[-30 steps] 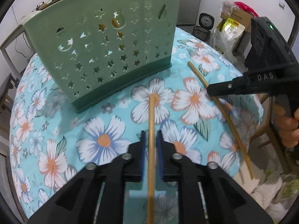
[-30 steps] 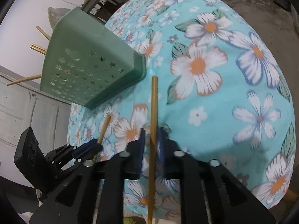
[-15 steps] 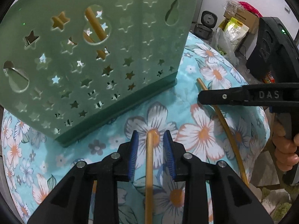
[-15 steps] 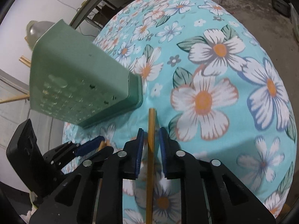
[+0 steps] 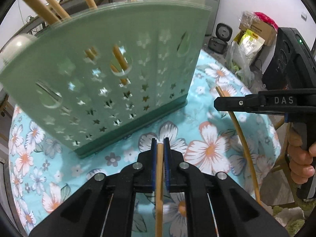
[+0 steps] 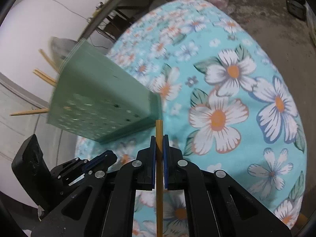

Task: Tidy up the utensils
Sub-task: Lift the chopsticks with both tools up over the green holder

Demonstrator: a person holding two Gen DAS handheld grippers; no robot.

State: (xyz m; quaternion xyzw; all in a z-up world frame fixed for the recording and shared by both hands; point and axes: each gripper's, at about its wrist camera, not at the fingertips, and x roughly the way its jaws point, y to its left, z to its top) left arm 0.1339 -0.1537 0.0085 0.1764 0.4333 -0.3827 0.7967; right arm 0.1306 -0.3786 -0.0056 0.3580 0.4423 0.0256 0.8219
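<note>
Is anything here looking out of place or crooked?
Nothing is spilled or broken. Each gripper, left and right, holds one chopstick apart from the other. The sticks in the green holder lean at mixed angles.

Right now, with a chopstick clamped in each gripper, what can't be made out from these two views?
- Left wrist view: the lower end of the chopstick in the left gripper is cut off by the bottom edge.
- Right wrist view: the rear end of the right gripper's chopstick likewise runs out of frame.
- Both views: the green holder is motion-blurred, and its walls hide how many chopsticks sit inside.
</note>
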